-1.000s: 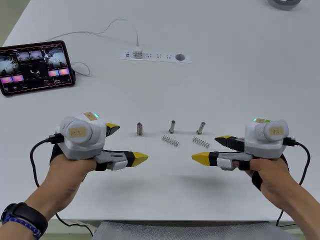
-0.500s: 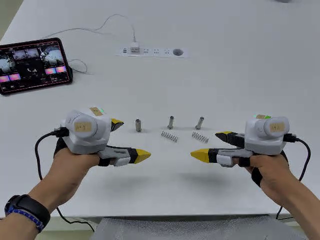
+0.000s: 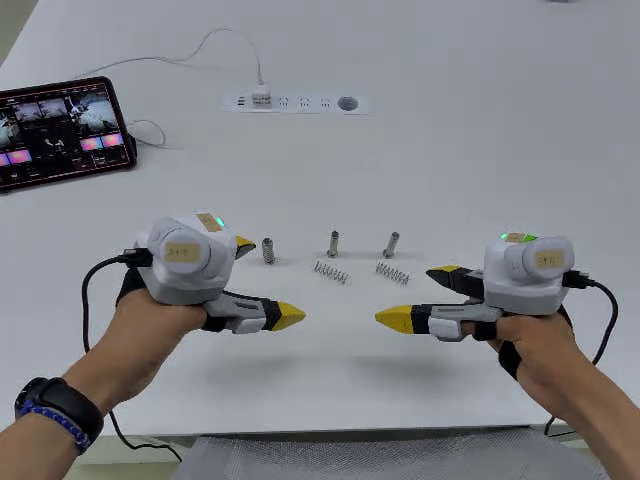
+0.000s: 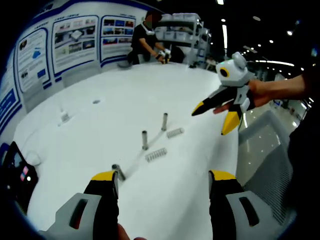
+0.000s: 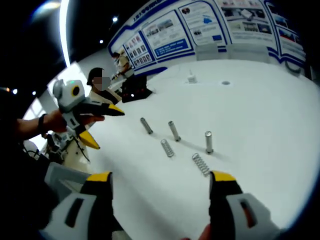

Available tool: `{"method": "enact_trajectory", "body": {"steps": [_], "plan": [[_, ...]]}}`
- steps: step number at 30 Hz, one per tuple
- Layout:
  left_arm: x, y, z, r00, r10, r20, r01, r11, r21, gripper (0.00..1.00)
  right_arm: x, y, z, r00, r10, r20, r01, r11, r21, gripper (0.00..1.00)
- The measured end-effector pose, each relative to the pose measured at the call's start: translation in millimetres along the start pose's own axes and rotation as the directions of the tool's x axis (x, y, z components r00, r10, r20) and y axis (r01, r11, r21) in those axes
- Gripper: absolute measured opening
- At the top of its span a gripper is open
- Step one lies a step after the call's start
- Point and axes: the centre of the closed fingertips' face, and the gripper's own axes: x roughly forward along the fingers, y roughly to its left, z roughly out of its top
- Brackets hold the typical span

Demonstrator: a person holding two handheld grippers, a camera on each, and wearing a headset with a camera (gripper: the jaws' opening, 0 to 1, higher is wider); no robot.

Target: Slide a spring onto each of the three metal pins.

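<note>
Sitting blurred beside the left gripper (image 4: 163,176), one pin (image 4: 118,172) was indistinct. The right gripper (image 3: 411,294) faced the left, both hovering with jaws wide apart.

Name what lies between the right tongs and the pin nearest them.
A loose spring lies between the right tongs and that pin, as the right gripper view shows.

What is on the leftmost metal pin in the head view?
A small coiled metal spring sits around the leftmost upright metal pin, hiding most of its shaft; whether it reaches the white table cannot be told. The middle pin and right pin are bare.
</note>
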Motion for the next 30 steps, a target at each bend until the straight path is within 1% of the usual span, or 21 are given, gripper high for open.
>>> {"method": "enact_trajectory", "body": {"steps": [4, 9, 12, 17, 26, 30], "plan": [[6.1, -3.3, 3.0, 0.9999, -0.011, -0.003, 0.011, 1.000, 0.009, 0.76, -1.3, 1.0, -1.8, 1.0000, 0.001, -0.005, -0.001, 1.000, -0.001, 0.81], [17.4, -7.1, 3.2, 0.9993, -0.030, -0.022, 0.031, 0.999, 0.026, 0.76, -3.6, 2.7, -3.5, 0.9999, 0.006, -0.012, -0.006, 1.000, -0.003, 0.82], [24.1, -11.8, 4.8, 0.9987, -0.042, -0.029, 0.044, 0.998, 0.039, 0.75, -5.8, 3.2, -4.5, 0.9998, 0.008, -0.017, -0.009, 1.000, -0.009, 0.82], [33.1, -17.0, 3.8, 0.9972, -0.060, -0.046, 0.062, 0.996, 0.057, 0.75, -9.5, 3.4, -4.8, 0.9998, 0.009, -0.018, -0.009, 1.000, -0.011, 0.82], [46.3, -19.7, 1.6, 0.9938, -0.085, -0.072, 0.090, 0.993, 0.076, 0.74, -13.5, 2.2, -6.7, 0.9998, 0.010, -0.020, -0.010, 1.000, -0.010, 0.82], [53.1, -22.2, 2.9, 0.9919, -0.100, -0.079, 0.106, 0.991, 0.084, 0.73, -14.8, 2.7, -7.1, 0.9998, 0.013, -0.018, -0.013, 1.000, -0.005, 0.82]]}}
